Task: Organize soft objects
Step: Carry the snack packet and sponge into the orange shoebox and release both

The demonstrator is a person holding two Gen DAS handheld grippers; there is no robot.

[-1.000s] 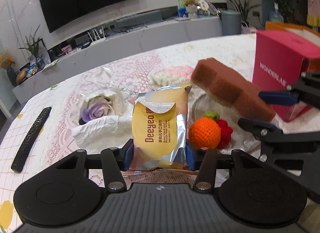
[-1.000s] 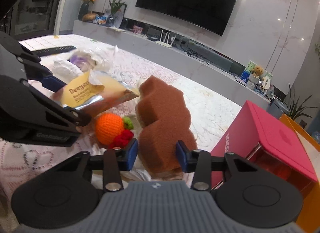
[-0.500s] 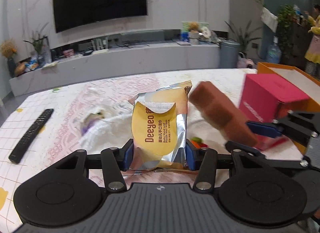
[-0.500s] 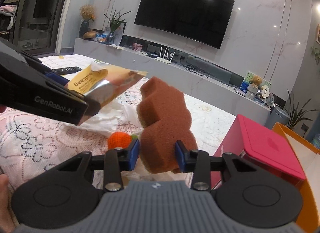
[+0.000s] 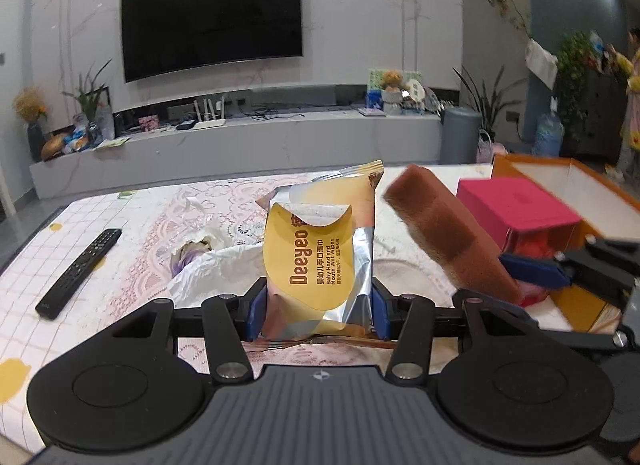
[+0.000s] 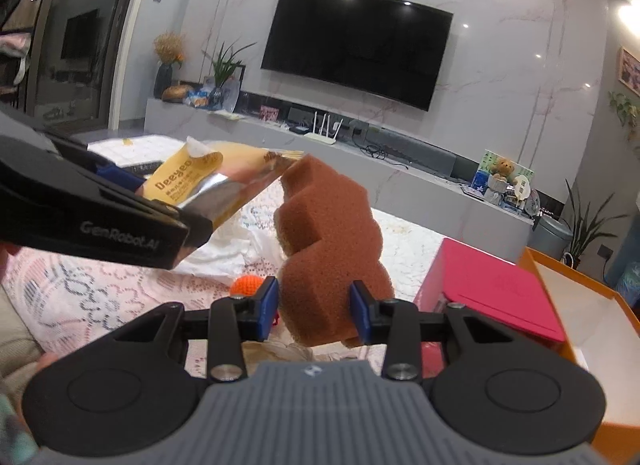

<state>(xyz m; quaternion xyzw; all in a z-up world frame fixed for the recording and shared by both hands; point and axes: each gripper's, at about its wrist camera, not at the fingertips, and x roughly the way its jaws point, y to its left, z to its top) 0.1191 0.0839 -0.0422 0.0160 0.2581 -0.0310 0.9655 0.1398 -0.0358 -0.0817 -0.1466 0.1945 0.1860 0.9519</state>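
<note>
My left gripper (image 5: 318, 315) is shut on a yellow and silver Deeyeo wet wipes pack (image 5: 320, 253) and holds it up above the table. The pack also shows in the right wrist view (image 6: 216, 189). My right gripper (image 6: 314, 313) is shut on a brown sponge (image 6: 328, 253), lifted off the table just right of the pack; the sponge also shows in the left wrist view (image 5: 448, 237). An orange crocheted ball (image 6: 246, 285) lies on the lace tablecloth below.
A pink box (image 5: 516, 209) and an open orange box (image 5: 568, 173) stand at the right. A remote (image 5: 80, 265) lies at the left. A purple flower in white wrapping (image 5: 200, 261) lies mid-table. A TV wall is behind.
Both grippers have risen with the wipes pack and the sponge. The view now looks level over the table, and the orange ball has dropped out of the left view.
</note>
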